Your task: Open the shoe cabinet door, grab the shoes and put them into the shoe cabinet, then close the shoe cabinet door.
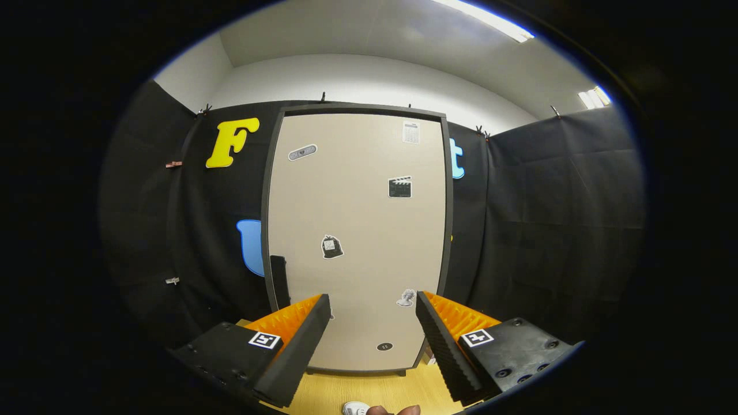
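The shoe cabinet (357,230) stands upright just ahead on the wooden tabletop (369,389), its beige door (357,190) shut and dotted with small stickers. The gripper (373,314) faces it with the fingers spread wide and nothing between them. A dark vertical handle (279,282) sits low along the door's left edge, just beyond the left finger. Opening looks like the step in hand, so the sensible approach is to swing left, line the fingers up on either side of that handle, close squarely on it, then pull along the door's arc rather than straight back. Part of a white shoe (356,408) peeks in below the fingers.
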Available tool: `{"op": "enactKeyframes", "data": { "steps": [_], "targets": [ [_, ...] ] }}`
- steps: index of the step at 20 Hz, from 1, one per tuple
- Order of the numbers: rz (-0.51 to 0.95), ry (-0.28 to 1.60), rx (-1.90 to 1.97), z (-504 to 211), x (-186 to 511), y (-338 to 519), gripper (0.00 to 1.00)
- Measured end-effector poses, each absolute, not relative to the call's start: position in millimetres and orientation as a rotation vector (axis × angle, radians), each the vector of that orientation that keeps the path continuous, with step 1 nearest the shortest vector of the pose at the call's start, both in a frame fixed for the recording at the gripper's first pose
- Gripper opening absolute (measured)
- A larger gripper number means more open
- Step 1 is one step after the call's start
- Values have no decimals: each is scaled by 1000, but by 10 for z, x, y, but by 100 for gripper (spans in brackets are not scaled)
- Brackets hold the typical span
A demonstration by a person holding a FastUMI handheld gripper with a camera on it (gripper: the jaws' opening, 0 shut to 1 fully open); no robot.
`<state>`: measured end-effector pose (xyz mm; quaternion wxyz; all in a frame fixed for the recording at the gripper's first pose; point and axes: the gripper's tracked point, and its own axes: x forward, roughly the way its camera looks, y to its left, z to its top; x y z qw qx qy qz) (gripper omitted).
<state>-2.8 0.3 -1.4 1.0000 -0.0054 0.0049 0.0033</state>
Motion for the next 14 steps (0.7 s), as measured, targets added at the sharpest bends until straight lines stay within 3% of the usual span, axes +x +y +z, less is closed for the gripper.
{"op": "enactKeyframes", "data": {
  "steps": [14],
  "targets": [
    [124, 19, 49, -48, 287, 941, 97]
  ]
}}
